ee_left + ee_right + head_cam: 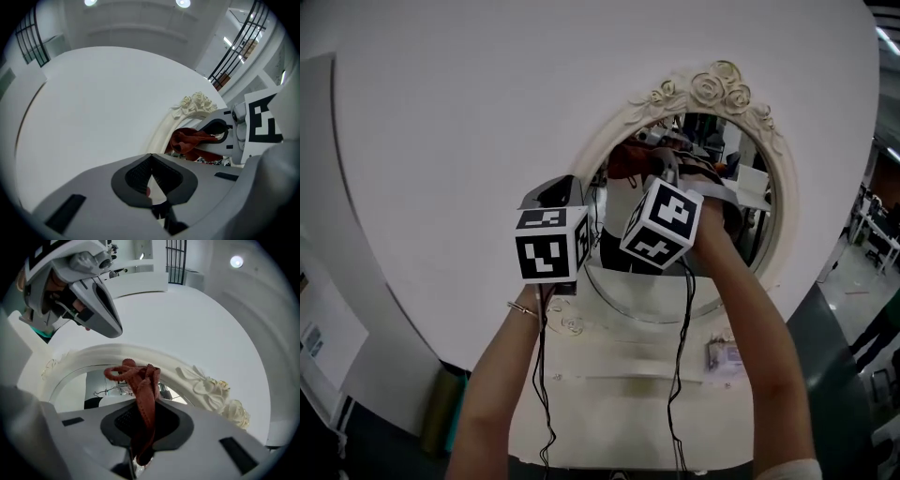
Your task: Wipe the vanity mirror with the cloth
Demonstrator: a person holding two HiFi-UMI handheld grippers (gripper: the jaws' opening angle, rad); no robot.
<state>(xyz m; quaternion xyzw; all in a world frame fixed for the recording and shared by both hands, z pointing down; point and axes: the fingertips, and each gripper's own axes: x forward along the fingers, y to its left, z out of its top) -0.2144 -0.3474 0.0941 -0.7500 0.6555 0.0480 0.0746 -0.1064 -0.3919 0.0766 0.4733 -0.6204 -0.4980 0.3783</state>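
The left hand-held gripper (151,159) hangs just left of the mirror (649,292), beside its frame (617,124). Its jaws are together with nothing between them, so it takes no part in the wiping. To its right, the right hand-held gripper (143,411) points at the upper part of the glass, jaws clamped on the cloth (136,376). The red bunch stands up from the jaws, close under the top of the frame near the roses (714,86), and seems to press on the glass. The wiping looks to be under way at the top. No view shows which parts are already clean, so how much is done cannot be told. The lower glass, down toward the worktop (619,398), probably remains to be covered
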